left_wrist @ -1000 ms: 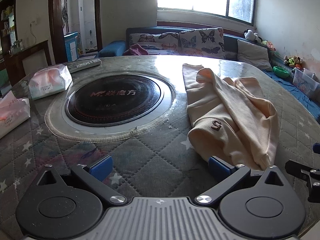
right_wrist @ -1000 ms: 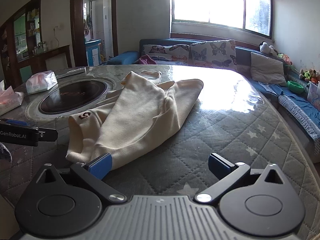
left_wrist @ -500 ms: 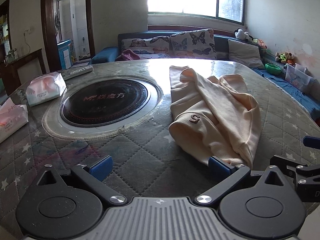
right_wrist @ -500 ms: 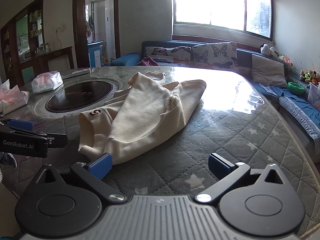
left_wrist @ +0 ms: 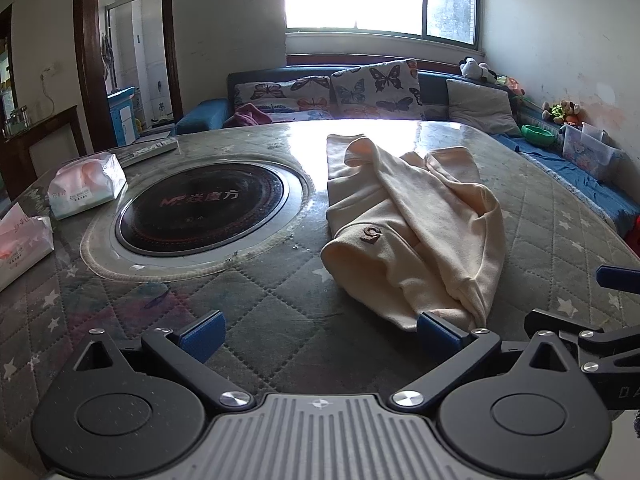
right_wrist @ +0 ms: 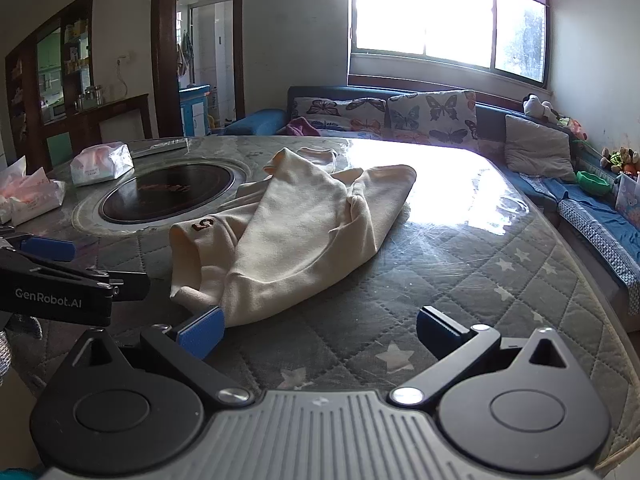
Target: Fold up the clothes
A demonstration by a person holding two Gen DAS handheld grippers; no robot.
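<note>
A cream sweatshirt (left_wrist: 416, 228) with a brown "5" patch lies loosely folded on the quilted round table (left_wrist: 280, 304); it also shows in the right wrist view (right_wrist: 304, 240). My left gripper (left_wrist: 320, 334) is open and empty, just short of the garment's near hem, its right fingertip close to the cloth. My right gripper (right_wrist: 320, 330) is open and empty, its left fingertip by the near hem. The left gripper's body shows at the left edge of the right wrist view (right_wrist: 60, 292).
A black induction hob (left_wrist: 200, 208) is set into the table centre. Two tissue packs (left_wrist: 86, 184) and a remote lie at the left. A blue sofa (left_wrist: 360, 88) with butterfly cushions stands behind, under a bright window. The table's near edge is close to both grippers.
Both grippers have drawn back and up from the sweatshirt, so it looks smaller and farther. Both stay open. The garment has not moved.
</note>
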